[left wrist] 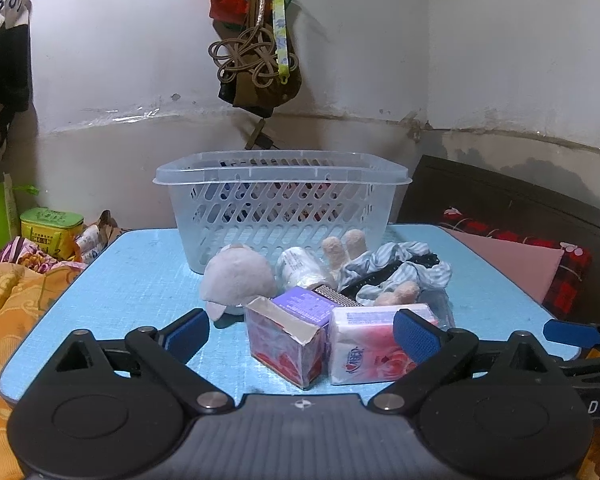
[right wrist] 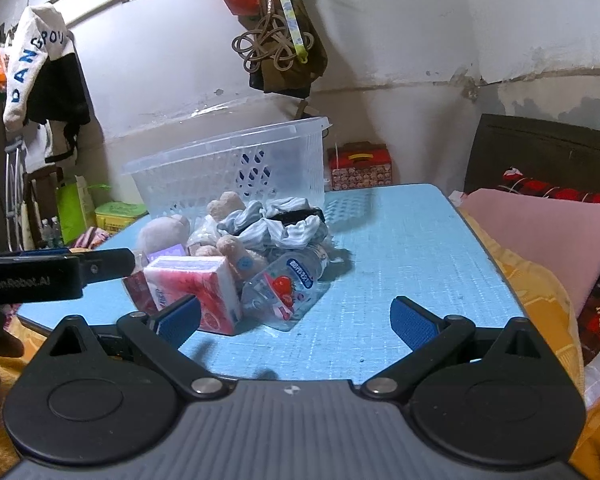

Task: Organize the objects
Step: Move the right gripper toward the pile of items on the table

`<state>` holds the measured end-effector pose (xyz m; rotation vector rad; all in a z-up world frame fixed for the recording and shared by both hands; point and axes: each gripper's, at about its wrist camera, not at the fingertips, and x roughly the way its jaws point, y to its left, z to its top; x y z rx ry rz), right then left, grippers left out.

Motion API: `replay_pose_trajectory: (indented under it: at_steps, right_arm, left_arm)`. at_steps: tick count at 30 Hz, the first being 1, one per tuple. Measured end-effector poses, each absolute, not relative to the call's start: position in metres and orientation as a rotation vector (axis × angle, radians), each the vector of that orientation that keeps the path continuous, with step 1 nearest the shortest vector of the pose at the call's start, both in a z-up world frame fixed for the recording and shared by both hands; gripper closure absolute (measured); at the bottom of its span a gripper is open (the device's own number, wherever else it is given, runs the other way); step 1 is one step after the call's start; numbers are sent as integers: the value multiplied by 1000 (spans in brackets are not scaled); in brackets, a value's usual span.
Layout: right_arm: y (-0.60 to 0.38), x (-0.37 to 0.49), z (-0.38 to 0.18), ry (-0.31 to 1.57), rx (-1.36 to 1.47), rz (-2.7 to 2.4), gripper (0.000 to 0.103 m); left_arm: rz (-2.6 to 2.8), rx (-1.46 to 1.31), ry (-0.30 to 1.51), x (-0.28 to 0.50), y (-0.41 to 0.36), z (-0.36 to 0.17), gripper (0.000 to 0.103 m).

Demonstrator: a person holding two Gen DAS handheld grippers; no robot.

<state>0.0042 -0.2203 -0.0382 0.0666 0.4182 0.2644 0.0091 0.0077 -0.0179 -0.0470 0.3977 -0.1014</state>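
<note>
A clear plastic basket (left wrist: 280, 178) (right wrist: 228, 152) stands at the back of the blue table (left wrist: 112, 292) (right wrist: 400, 248). In front of it lies a pile: a grey plush toy (left wrist: 236, 276), an opened red box (left wrist: 282, 340), a purple box (left wrist: 304, 304), a pink tissue pack (left wrist: 366, 350) (right wrist: 196, 286), a striped cloth (left wrist: 400, 266) (right wrist: 276, 224), a beige plush (left wrist: 348, 246) and a clear bottle with a strawberry label (right wrist: 288, 286). My left gripper (left wrist: 302, 332) is open just short of the red box and tissue pack. My right gripper (right wrist: 296, 318) is open near the bottle and holds nothing.
Bags and cords hang on the wall (left wrist: 256, 40) behind the basket. A green tin (left wrist: 50, 228) and orange bedding (left wrist: 8, 312) lie left of the table. A pink cushion (right wrist: 548, 240) and a dark headboard (right wrist: 540, 152) sit to the right. A red patterned box (right wrist: 360, 166) stands behind the table.
</note>
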Motion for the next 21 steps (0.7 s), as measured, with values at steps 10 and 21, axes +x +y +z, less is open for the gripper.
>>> replay_pose_trajectory:
  at_steps: [10, 21]
  right_arm:
    - [-217, 3, -40, 419, 66, 276, 0]
    - [-216, 2, -42, 417, 69, 284, 0]
  left_arm:
    - [-95, -60, 399, 9, 13, -19, 3]
    - [-99, -59, 401, 8, 13, -19, 3]
